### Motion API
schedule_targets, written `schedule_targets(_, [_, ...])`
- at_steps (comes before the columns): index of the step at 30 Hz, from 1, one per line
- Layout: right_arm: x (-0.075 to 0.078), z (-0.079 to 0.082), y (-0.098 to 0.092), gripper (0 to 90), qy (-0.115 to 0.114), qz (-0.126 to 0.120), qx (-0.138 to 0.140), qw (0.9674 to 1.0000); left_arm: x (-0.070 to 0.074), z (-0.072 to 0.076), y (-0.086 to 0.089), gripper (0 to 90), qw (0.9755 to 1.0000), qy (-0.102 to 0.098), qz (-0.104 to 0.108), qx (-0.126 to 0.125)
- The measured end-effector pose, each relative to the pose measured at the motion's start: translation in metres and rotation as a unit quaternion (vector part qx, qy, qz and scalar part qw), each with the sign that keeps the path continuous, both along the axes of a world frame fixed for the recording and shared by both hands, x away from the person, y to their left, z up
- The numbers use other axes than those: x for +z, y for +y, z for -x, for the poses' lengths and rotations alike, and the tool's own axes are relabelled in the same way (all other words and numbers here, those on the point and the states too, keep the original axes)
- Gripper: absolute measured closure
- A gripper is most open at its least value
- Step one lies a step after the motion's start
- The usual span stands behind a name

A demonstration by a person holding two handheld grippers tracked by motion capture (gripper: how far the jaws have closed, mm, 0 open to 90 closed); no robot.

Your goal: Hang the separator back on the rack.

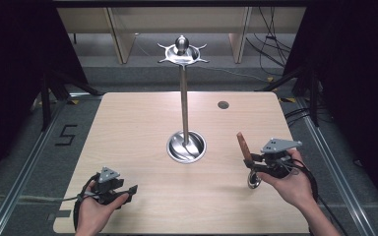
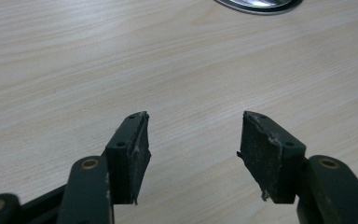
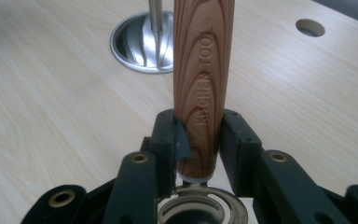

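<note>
Two tongs: left tongs (image 2: 193,154) spread over bare table (image 2: 121,56), right tongs (image 3: 199,140) pinching wooden-handled utensil (image 3: 204,70).

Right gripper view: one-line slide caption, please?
Right gripper fingers clamp a wooden utensil handle, steel stand base beyond.

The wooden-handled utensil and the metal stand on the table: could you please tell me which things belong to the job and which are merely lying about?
In the job:
- wooden-handled utensil, gripped by the right claw
- hook stand, its likely hanging place

Idle:
- left claw, open, with nothing between its jaws
- table and its cable hole
</note>
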State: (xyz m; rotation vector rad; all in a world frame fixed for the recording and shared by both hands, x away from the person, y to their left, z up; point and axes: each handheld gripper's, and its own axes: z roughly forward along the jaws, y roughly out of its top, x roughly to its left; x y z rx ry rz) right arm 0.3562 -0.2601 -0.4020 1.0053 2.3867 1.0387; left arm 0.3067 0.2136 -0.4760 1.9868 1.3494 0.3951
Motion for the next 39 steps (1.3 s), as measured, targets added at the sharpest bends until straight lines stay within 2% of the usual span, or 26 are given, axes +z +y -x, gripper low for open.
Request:
schedule_targets(2, [0.002,-0.002,-0.001,69.1,-0.01,-0.002,0.004,0.9999,0.0,0.0,0.0,41.3,1.0,0.0,0.0,0.0])
schedule_targets(3, [0.003,-0.002,-0.002,69.2,-0.005,-0.002,0.003,1.0,0.0,0.0,0.0,41.4,1.0,-0.002,-0.001,0.0])
schedule_targets(4, [0.003,-0.002,-0.001,69.2,-0.019,-0.005,0.0,0.9998,0.0,0.0,0.0,41.4,1.0,-0.003,-0.003,-0.001])
schedule_targets(6, [0.007,-0.001,0.0,69.2,0.0,-0.011,-0.008,0.9999,0.001,0.0,0.0,41.4,1.0,-0.003,-0.003,-0.001])
schedule_targets(8, [0.008,-0.004,-0.002,69.2,-0.017,-0.008,-0.001,0.9998,0.0,0.0,0.0,41.4,1.0,-0.005,0.0,0.001])
schedule_targets(9, [0.01,-0.002,0.0,69.2,0.002,-0.017,-0.009,0.9998,0.0,0.0,0.0,41.4,1.0,-0.006,0.005,0.003])
schedule_targets(10, [0.01,-0.005,-0.002,69.1,-0.022,-0.012,0.001,0.9997,0.0,0.0,0.0,41.4,0.9999,-0.008,0.004,0.004])
schedule_targets(13, [0.012,-0.005,-0.001,69.1,-0.023,-0.02,-0.006,0.9995,0.0,0.0,0.0,41.4,1.0,-0.007,0.003,0.003])
schedule_targets(15, [0.014,-0.007,-0.003,69.2,-0.022,-0.014,0.002,0.9997,0.0,0.0,0.0,41.4,1.0,-0.007,0.004,0.003])
schedule_targets(16, [0.014,-0.007,-0.003,69.1,-0.029,-0.017,0.001,0.9994,0.0,0.0,0.0,41.4,1.0,-0.003,0.003,0.001])
schedule_targets(17, [0.016,-0.005,-0.002,69.2,-0.009,-0.022,-0.007,0.9997,0.0,0.0,0.0,41.4,1.0,-0.005,-0.001,0.0])
schedule_targets(18, [0.015,-0.005,-0.002,69.1,-0.018,-0.022,-0.006,0.9996,0.0,0.0,0.0,41.4,1.0,-0.002,0.003,0.001])
schedule_targets(20, [0.017,-0.005,-0.002,69.2,-0.011,-0.023,-0.007,0.9997,0.0,0.0,0.0,41.4,1.0,-0.006,0.003,0.002])
schedule_targets(22, [0.018,-0.006,-0.001,69.1,-0.022,-0.028,-0.009,0.9993,0.0,0.0,0.0,41.4,1.0,-0.005,0.003,0.002])
schedule_targets(23, [0.019,-0.006,-0.001,69.1,-0.023,-0.027,-0.007,0.9994,0.0,0.0,0.0,41.4,1.0,-0.005,-0.001,0.0])
schedule_targets(24, [0.021,-0.006,-0.001,69.1,-0.017,-0.026,-0.005,0.9995,0.002,0.0,0.003,41.4,0.9998,0.002,-0.017,-0.013])
schedule_targets(26, [0.021,-0.008,-0.001,69.2,-0.036,-0.027,-0.002,0.999,0.002,0.0,0.003,41.4,0.9997,0.003,-0.02,-0.016])
schedule_targets(27, [0.023,-0.007,0.001,69.2,-0.021,-0.03,-0.008,0.9993,0.002,0.0,0.003,41.4,0.9997,0.003,-0.02,-0.016])
schedule_targets(28, [0.023,-0.009,0.0,69.1,-0.035,-0.027,-0.004,0.999,0.002,0.0,0.003,41.4,0.9997,0.004,-0.02,-0.016])
schedule_targets(29, [0.023,-0.01,0.0,69.1,-0.035,-0.028,-0.004,0.999,0.001,0.0,0.001,41.3,1.0,-0.004,-0.006,-0.003])
schedule_targets(30, [0.025,-0.009,0.001,69.1,-0.017,-0.032,-0.009,0.9993,0.0,0.0,0.0,41.3,1.0,-0.003,0.0,0.001])
schedule_targets(33, [0.027,-0.014,-0.001,69.1,-0.044,-0.025,0.006,0.9987,0.0,0.0,0.0,41.2,1.0,-0.003,0.002,0.001])
schedule_targets(35, [0.03,-0.015,-0.001,69.1,-0.045,-0.027,0.008,0.9986,0.0,0.0,0.0,41.2,1.0,-0.003,0.001,0.001])
schedule_targets(37, [0.033,-0.013,0.001,69.1,-0.031,-0.032,0.002,0.999,0.0,0.0,0.0,41.2,1.0,-0.004,0.001,0.001])
schedule_targets(38, [0.033,-0.015,0.001,69.1,-0.05,-0.033,0.003,0.9982,0.0,0.0,0.0,41.2,1.0,-0.005,0.001,0.001])
schedule_targets(39, [0.035,-0.015,0.001,69.1,-0.042,-0.033,0.002,0.9985,0.0,0.0,0.0,41.2,1.0,-0.005,0.002,0.001])
